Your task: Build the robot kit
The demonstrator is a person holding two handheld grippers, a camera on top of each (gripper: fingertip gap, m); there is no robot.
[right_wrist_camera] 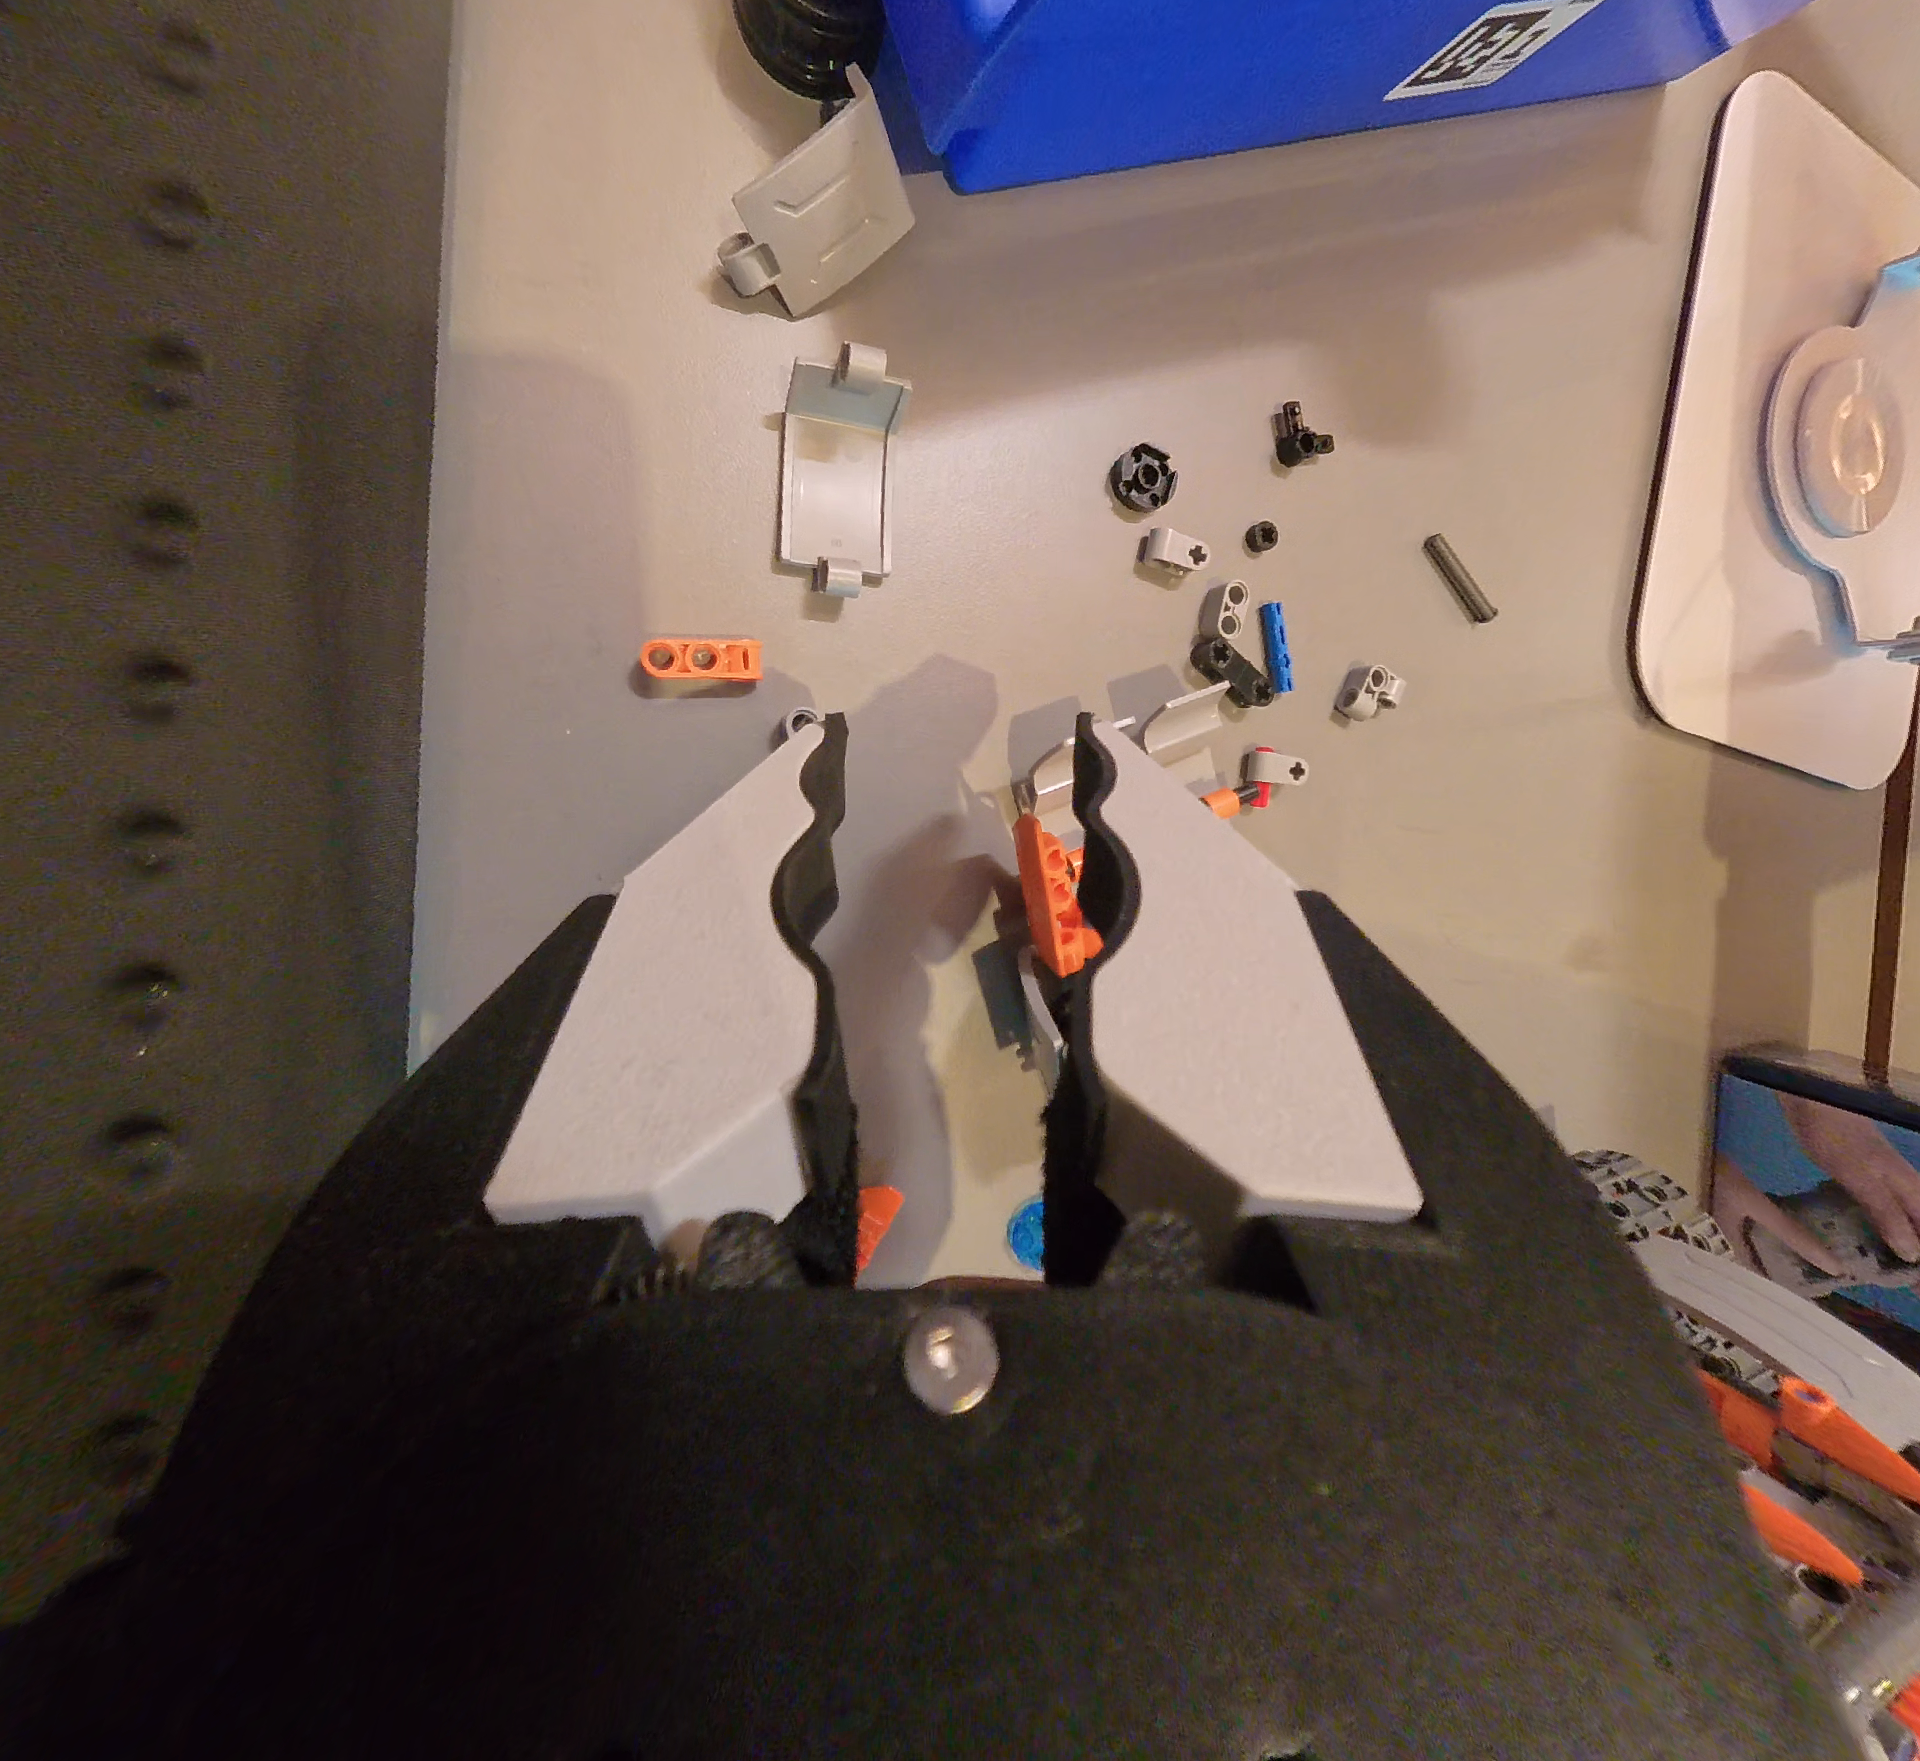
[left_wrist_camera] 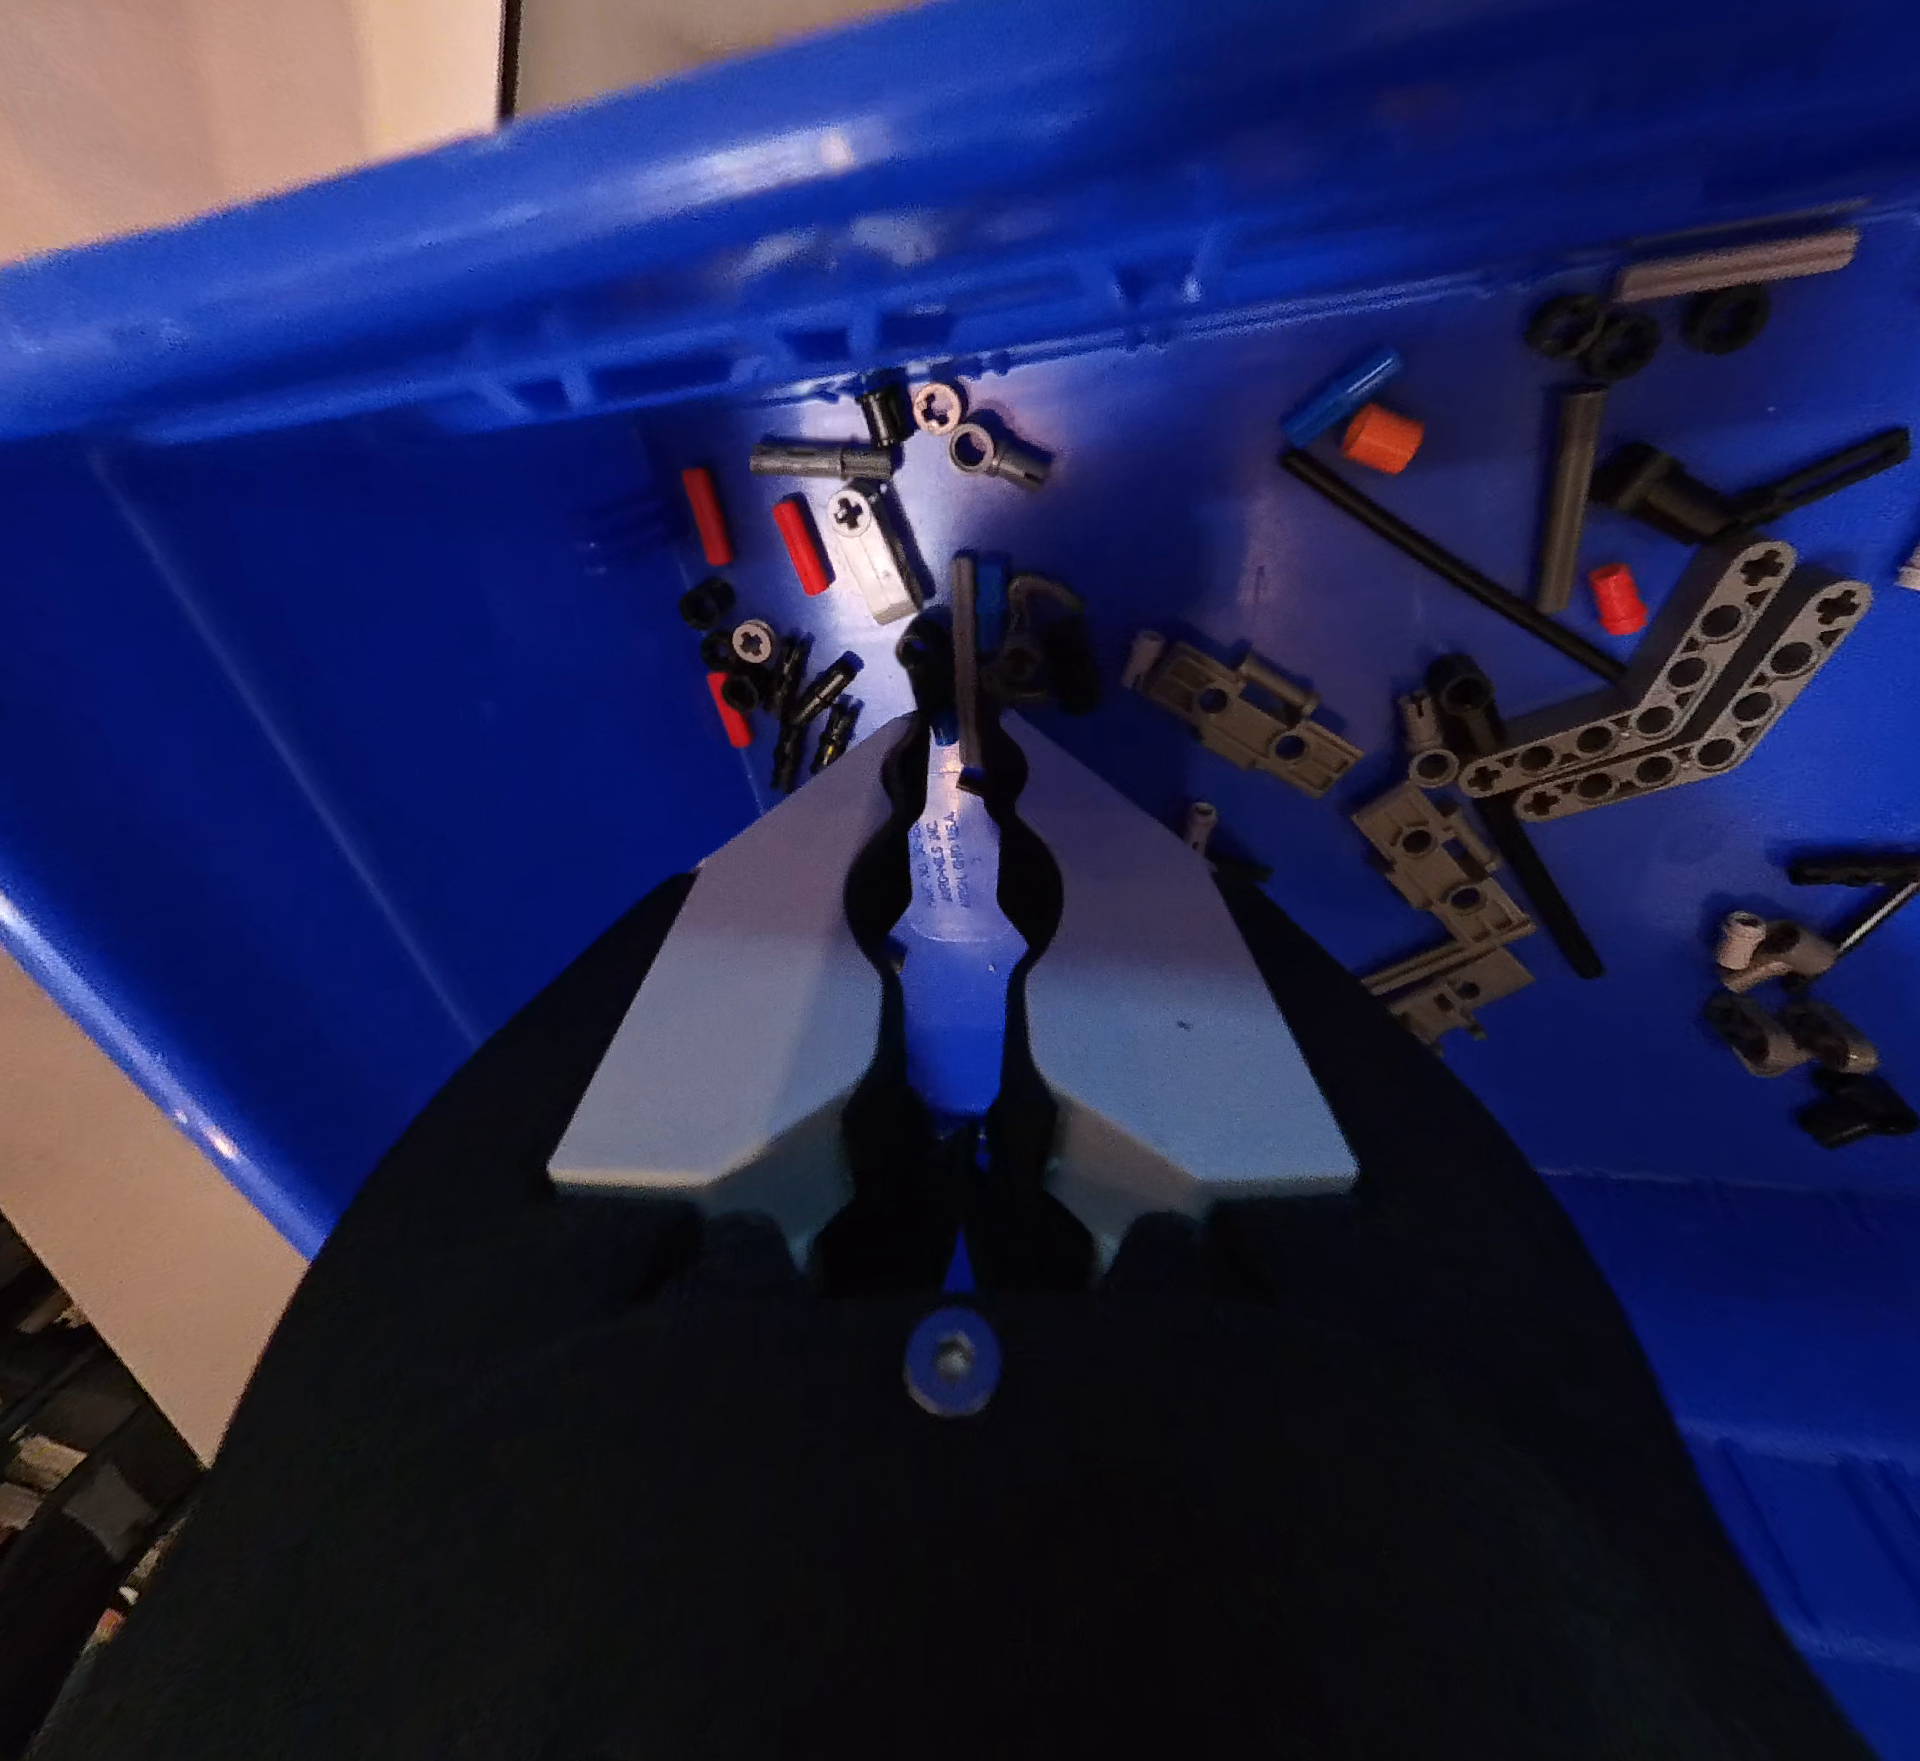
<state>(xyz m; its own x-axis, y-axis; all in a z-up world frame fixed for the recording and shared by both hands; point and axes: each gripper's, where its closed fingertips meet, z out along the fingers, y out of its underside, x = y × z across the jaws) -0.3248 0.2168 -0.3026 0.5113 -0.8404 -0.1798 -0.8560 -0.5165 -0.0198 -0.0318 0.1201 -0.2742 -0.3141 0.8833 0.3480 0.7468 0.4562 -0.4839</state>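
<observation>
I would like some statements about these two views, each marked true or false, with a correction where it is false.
1. The left claw is inside a blue bin. True.
2. The right claw is closed tight. False: its jaws stand apart over the table.
3. An orange beam lies on the table, apart from the right claw. True.
4. The bin holds only red pieces. False: grey angled beams and black parts lie there too.
5. The left claw is wide open. False: its jaws are nearly together on a thin dark piece.
</observation>
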